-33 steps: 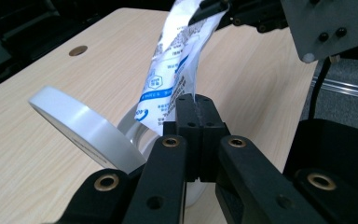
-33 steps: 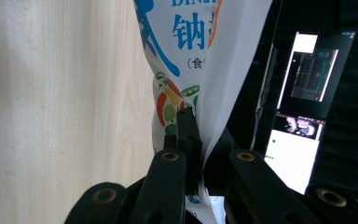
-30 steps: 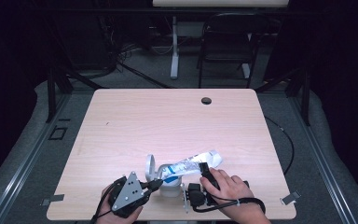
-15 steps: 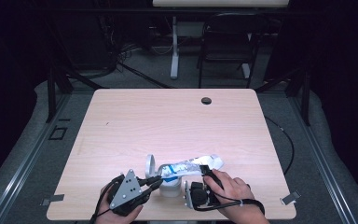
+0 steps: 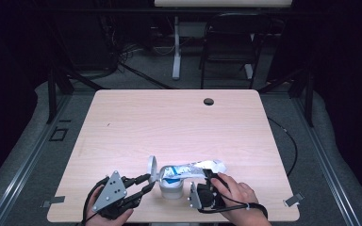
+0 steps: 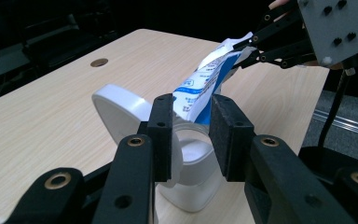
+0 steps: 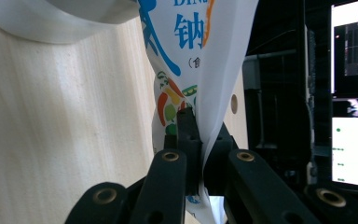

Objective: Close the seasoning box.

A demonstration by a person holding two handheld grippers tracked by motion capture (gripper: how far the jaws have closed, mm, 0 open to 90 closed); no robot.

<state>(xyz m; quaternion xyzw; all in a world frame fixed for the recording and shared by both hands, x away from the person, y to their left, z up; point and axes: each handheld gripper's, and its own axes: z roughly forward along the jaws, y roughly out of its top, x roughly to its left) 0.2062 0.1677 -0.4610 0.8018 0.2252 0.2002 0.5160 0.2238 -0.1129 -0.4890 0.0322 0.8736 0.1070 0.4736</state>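
Note:
A white jar (image 5: 170, 188) stands near the table's front edge with its hinged lid (image 5: 152, 167) flipped up to the left. A blue and white packet (image 5: 188, 168) slants down into the jar's mouth. My right gripper (image 5: 208, 174) is shut on the packet's upper end; the right gripper view has the packet (image 7: 200, 56) pinched between that gripper's (image 7: 200, 140) jaws. My left gripper (image 5: 148, 182) sits just left of the jar. Its jaws have just been opening. In the left gripper view that gripper (image 6: 191, 137) frames the jar (image 6: 191, 158) beyond it, with nothing pressed between the pads.
A dark round hole (image 5: 209, 101) marks the table's far side. A chair (image 5: 226, 47) and a stand leg (image 5: 176, 52) lie beyond the table (image 5: 169, 122). Both hands sit close to the front edge. Lit screens (image 7: 352, 93) show in the right gripper view.
The left gripper's jaws have gone from shut at the jar to apart, and the hand has shifted slightly. The right gripper keeps the packet in the same place.

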